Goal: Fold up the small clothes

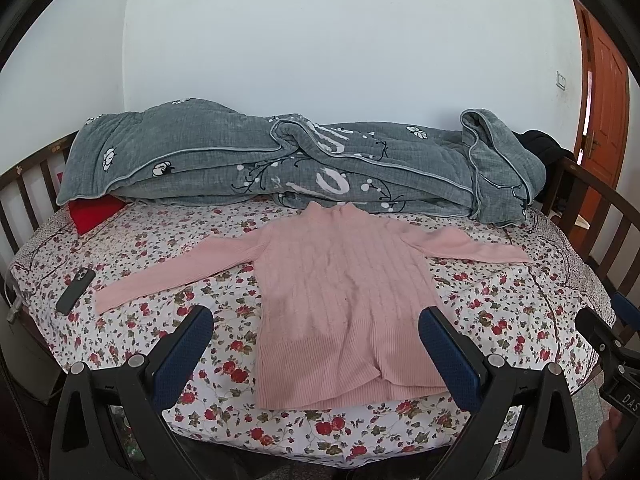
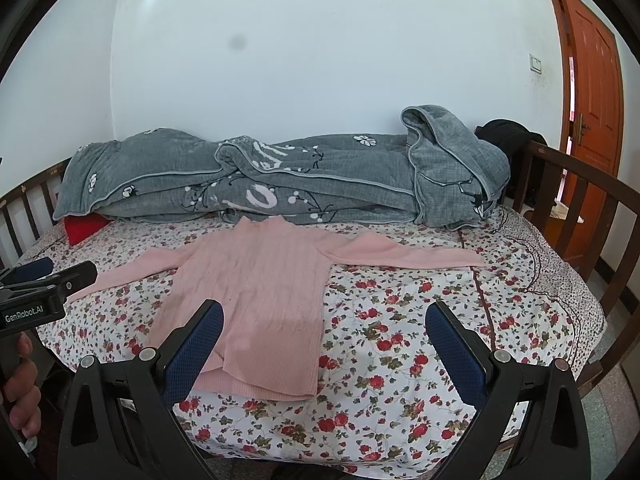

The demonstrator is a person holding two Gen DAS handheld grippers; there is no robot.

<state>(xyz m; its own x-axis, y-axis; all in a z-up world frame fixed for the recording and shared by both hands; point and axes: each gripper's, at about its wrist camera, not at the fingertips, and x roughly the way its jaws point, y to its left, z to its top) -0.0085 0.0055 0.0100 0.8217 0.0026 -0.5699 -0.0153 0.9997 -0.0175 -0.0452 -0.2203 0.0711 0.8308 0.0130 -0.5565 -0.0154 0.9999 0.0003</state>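
You are facing a bed (image 1: 120, 248) with a flowered sheet, pushed against a white wall (image 1: 340, 40), with a dark wooden rail (image 1: 600, 200) curving round its right end and an orange door (image 1: 604, 100) at the far right of the frame. A grey quilt (image 1: 280, 160) is heaped along the back of the mattress, filling the strip just under the wall, and a red cushion (image 1: 92, 212) pokes out from its left end.

The pink sweater (image 1: 340, 288) lies flat in the middle of the left wrist view, collar touching the quilt's front edge, both sleeves spread wide. Its hem stops short of the near mattress edge, leaving a band of bare sheet in front of it. The left sleeve cuff ends near a dark phone (image 1: 76, 292) at the left of the frame (well apart from the sweater's body).

Your left gripper (image 1: 316, 344) hangs above the hem, spread wide, its blue pads (image 1: 184, 356) to either side of the sweater's lower half and grasping nothing. Your right gripper (image 2: 324, 344) is likewise released; in its view the sweater sits left of centre, its left pad (image 2: 196, 356) over the hem's corner, and open flowered sheet fills the lower right up to the rail.
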